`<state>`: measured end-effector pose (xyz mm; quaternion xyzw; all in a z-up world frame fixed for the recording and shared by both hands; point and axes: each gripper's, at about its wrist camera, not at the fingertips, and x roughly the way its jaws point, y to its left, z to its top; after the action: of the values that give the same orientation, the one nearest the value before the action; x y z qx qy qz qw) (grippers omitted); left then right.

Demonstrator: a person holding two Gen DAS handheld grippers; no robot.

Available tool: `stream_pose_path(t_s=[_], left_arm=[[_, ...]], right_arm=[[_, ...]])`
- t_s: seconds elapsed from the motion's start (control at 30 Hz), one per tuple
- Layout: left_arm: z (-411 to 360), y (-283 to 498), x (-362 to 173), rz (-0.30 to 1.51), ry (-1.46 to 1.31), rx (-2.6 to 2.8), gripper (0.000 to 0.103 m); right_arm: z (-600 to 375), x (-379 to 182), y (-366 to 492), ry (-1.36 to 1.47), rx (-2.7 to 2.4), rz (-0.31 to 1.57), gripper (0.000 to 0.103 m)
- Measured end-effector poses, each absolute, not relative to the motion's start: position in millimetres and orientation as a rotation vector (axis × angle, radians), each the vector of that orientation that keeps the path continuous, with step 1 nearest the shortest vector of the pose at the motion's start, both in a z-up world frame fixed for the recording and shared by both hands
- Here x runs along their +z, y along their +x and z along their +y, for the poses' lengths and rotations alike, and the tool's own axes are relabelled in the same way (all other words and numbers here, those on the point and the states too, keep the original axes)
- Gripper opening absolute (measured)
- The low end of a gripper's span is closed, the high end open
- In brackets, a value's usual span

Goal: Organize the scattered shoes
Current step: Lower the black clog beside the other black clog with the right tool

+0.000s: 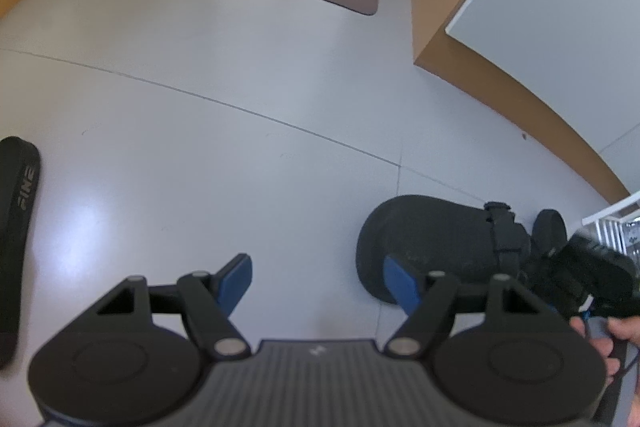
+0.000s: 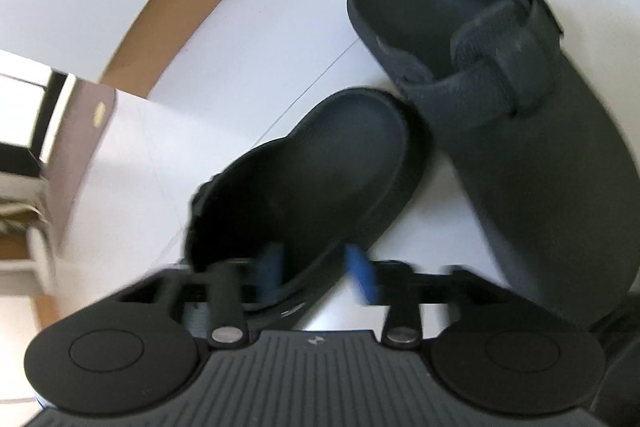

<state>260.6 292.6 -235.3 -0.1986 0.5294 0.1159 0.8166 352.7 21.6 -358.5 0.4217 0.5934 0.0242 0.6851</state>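
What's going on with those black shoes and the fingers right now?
Left gripper open over bare floor. Right gripper open, fingers astride near clog's side wall. Second clog lies beside it, crooked. Nothing in the way.

Two black strapped clogs on the pale floor (image 2: 120,155): near clog (image 2: 320,163) upright, touching the far clog (image 2: 520,115) beside it.
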Motion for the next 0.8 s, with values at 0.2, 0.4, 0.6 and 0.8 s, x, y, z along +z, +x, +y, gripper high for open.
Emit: stream_pose_path(t_s=[0.2,0.4,0.6,0.8], left_arm=[[293,255,-234,1.128,-0.435,0.241,0.075],[295,252,-235,1.132,-0.433,0.241,0.075],[299,250,-236,1.135,-0.431,0.260,0.075],[295,251,-234,1.134,-0.427,0.258,0.075]], right_arm=[[47,-359,362,0.953,0.127,1.357,0.093],[52,-376,351,1.025,0.120,1.400,0.087],[53,-367,360,0.943,0.184,1.368,0.073],[42,-354,369,0.777,0.225,1.333,0.072]])
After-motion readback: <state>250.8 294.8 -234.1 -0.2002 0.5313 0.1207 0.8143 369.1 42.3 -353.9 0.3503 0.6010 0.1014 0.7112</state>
